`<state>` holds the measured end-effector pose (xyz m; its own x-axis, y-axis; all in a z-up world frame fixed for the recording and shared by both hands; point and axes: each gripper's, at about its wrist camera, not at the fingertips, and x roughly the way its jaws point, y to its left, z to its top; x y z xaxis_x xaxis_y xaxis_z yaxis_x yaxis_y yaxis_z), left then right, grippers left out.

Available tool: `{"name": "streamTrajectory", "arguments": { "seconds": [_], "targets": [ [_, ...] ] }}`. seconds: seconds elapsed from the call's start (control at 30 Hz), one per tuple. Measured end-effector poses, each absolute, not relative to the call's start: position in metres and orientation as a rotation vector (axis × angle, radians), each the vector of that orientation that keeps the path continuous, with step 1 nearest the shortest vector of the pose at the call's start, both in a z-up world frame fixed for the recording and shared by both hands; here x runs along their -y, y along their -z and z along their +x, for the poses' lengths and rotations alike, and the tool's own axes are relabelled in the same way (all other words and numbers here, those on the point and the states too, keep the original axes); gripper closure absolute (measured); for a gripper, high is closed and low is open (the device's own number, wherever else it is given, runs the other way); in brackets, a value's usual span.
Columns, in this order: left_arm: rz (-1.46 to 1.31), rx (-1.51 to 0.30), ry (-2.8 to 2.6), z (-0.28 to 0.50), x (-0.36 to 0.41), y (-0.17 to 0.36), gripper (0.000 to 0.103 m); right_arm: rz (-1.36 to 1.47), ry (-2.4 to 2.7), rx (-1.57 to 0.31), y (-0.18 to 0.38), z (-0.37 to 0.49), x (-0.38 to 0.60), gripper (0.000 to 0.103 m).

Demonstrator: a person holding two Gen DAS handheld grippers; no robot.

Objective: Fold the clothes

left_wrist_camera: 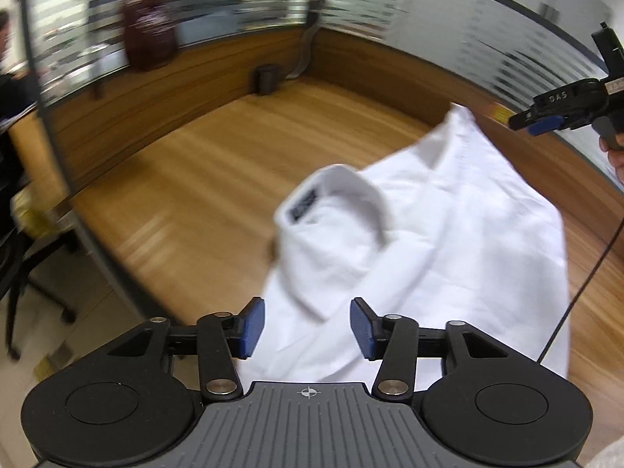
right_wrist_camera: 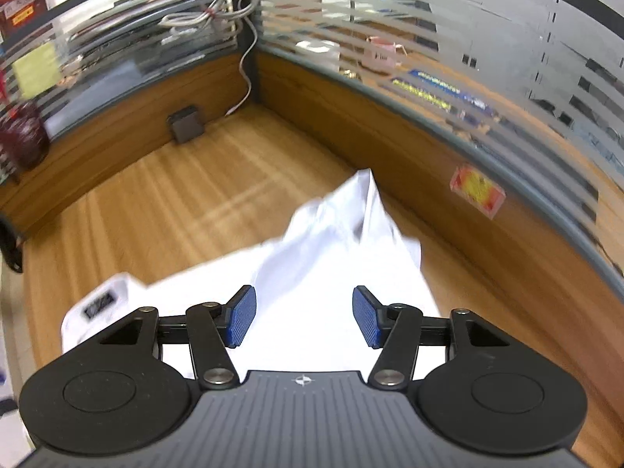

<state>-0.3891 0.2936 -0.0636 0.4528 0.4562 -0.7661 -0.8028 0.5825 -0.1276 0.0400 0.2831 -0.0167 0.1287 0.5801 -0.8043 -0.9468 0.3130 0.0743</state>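
A white shirt (left_wrist_camera: 440, 226) (collar label visible) is seen crumpled on the wooden desk (left_wrist_camera: 202, 179); both the left gripper (left_wrist_camera: 308, 327) and right gripper (right_wrist_camera: 304, 316) are held apart, empty.

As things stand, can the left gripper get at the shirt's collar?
Probably yes. The left gripper is open, its fingers spread above the white shirt, and the collar lies just ahead on the wooden desk with nothing between them. The picture is blurred, though.
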Motion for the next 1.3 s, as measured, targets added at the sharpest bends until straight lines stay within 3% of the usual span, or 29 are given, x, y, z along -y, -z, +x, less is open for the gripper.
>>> {"name": "streamTrajectory", "arguments": {
  "seconds": [0.17,0.3,0.47,0.97,1.3],
  "targets": [
    [-0.463,-0.796,-0.725,-0.358,-0.294,0.065,0.047,-0.526,-1.197,-0.883,0.016,0.017,-0.23,0.042],
    [-0.401,-0.825,-0.665,-0.337,-0.295,0.069,0.033,-0.497,-1.175,-0.931,0.029,-0.01,-0.187,0.042],
    [-0.377,-0.862,-0.563,-0.32,-0.308,0.079,0.023,-0.464,-1.099,-0.97,0.054,-0.051,-0.141,0.042],
    [-0.1,-1.018,-0.26,-0.274,-0.336,0.137,0.022,-0.264,-0.741,-1.112,0.136,-0.189,-0.115,0.042],
    [-0.066,-0.999,-0.386,-0.303,-0.401,0.121,0.023,-0.195,-0.563,-1.131,0.152,-0.206,-0.119,0.042]
  ]
}}
